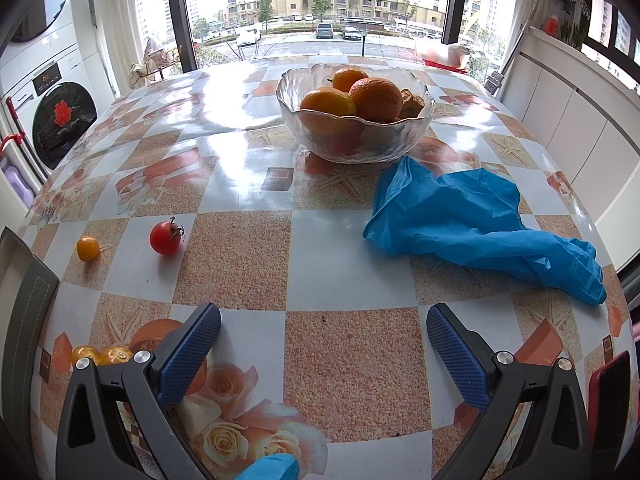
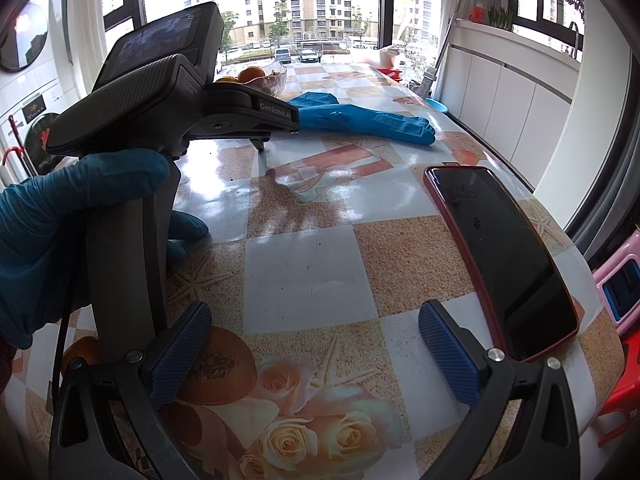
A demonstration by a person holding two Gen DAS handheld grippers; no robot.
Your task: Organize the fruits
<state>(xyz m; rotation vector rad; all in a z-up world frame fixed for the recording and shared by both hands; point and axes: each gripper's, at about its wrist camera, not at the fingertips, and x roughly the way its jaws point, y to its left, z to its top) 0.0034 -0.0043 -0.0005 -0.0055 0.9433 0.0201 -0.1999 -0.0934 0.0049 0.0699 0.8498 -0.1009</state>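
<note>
A glass bowl [image 1: 416, 136] with oranges [image 1: 376, 98] stands far across the patterned table. Left of my left gripper [image 1: 324, 336], a red tomato [image 1: 165, 237] and a small yellow fruit [image 1: 87, 248] lie loose on the cloth. Two more small yellow fruits [image 1: 102, 355] sit just behind the left finger. Both blue pads of the left gripper stand wide apart over bare cloth. My right gripper [image 2: 316, 328] is open too, low over the table, nothing between its fingers. The bowl [image 2: 276, 78] shows far off, partly hidden by the other gripper's body [image 2: 160, 92], which a blue-gloved hand [image 2: 60, 208] holds.
A crumpled blue glove [image 1: 480, 224] lies right of the bowl, also seen as the blue glove [image 2: 360, 122]. A dark phone in a red case [image 2: 504, 256] lies by the right finger near the table edge. A washing machine [image 1: 52, 112] stands left, white cabinets [image 2: 500, 96] right.
</note>
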